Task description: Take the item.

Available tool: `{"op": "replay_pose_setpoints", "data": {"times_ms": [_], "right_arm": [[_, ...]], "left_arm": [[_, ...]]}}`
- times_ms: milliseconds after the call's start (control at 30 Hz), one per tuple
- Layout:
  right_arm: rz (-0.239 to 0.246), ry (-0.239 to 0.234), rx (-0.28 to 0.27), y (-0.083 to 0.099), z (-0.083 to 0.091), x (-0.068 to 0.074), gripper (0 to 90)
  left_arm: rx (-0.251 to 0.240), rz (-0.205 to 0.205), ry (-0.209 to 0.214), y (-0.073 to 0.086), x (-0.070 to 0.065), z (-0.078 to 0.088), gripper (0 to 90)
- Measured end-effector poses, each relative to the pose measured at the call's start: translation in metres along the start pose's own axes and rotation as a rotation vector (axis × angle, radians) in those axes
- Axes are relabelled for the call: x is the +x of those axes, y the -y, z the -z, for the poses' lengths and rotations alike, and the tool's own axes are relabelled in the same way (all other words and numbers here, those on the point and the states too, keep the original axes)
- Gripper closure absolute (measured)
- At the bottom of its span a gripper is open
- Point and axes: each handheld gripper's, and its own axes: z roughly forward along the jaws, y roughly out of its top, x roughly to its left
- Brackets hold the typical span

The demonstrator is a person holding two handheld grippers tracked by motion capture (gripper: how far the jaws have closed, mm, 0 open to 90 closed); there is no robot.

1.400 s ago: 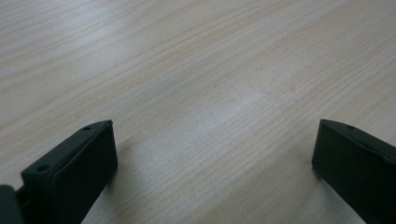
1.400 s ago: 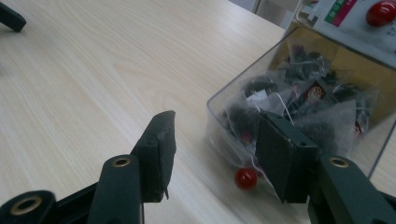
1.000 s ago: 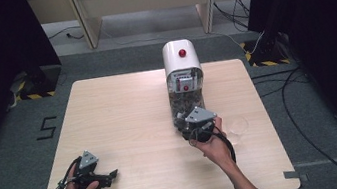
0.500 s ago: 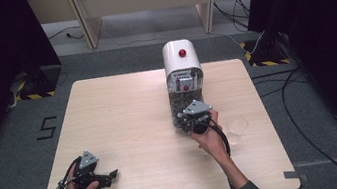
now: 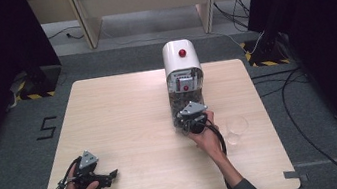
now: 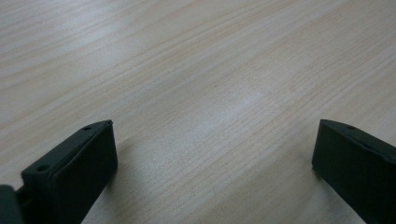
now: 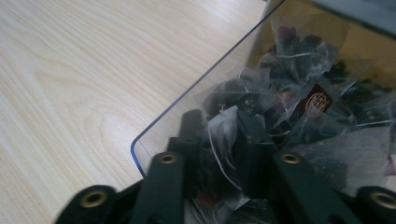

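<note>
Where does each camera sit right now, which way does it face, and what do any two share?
High view: above the near side, looking forward and down at the table; both forearms show.
Left gripper view: on the left gripper, facing bare wood between wide-apart jaws.
Right gripper view: on the right gripper, facing the clear tray, jaws closing around a tea bag.
Shared: the high and right gripper views both show the dispenser.

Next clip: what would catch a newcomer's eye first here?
The white dispenser with a red button stands at the far middle of the table, its clear tray heaped with tea bags. The right gripper is dipped into that heap, jaws just closing around one bag. The left gripper rests open at the near left, and a clear glass stands right of the tray.
</note>
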Motion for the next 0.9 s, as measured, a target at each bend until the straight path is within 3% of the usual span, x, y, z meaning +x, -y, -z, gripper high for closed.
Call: {"op": "replay_pose_setpoints", "data": {"times_ms": [33, 167, 467, 567, 700, 900], "right_arm": [[0.015, -0.003, -0.015, -0.001, 0.003, 0.001, 86.5], [0.019, 0.003, -0.059, -0.006, 0.012, -0.001, 89.7], [0.012, 0.005, -0.120, -0.014, 0.027, -0.001, 90.0], [0.023, 0.011, -0.167, -0.019, 0.038, 0.000, 90.0], [0.004, 0.015, -0.195, -0.021, 0.049, -0.002, 90.0], [-0.016, 0.018, -0.203, -0.020, 0.048, -0.007, 90.0]], "left_arm": [[0.000, 0.000, 0.000, 0.000, 0.000, 0.000, 0.0], [0.000, 0.000, 0.000, 0.000, 0.000, 0.000, 0.0], [-0.001, 0.002, 0.000, 0.000, 0.000, 0.000, 0.0], [-0.001, -0.003, 0.003, -0.001, 0.001, -0.001, 0.0], [0.002, -0.005, 0.003, -0.001, 0.001, -0.001, 0.0], [0.000, -0.005, 0.007, -0.002, 0.001, -0.002, 0.0]]}}
